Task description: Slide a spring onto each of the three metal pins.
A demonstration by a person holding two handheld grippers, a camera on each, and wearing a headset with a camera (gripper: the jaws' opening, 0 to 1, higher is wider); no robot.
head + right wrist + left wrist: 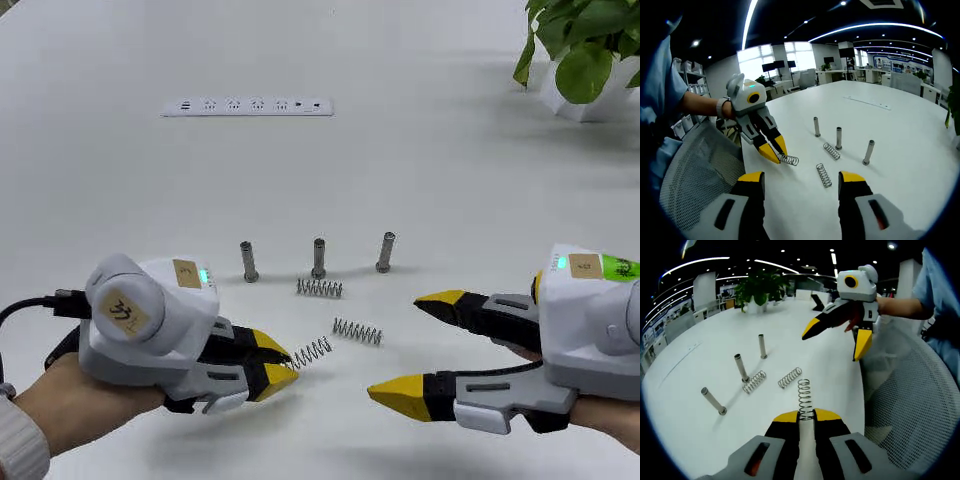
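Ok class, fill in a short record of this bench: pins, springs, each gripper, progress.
pins: three metal pins, upright in a row, all bare
loose springs: two lying on the table, the second nearer the grippers
left gripper: shut on one end of the held spring
right gripper: open, empty
progress: no spring on a pin yet

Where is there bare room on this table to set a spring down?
The widest bare patch of table lies between the power strip and the three pins. Another lies between the pins and the plant. In front of the pins it is crowded: two springs lie between the right gripper and the left gripper, which holds a third spring.
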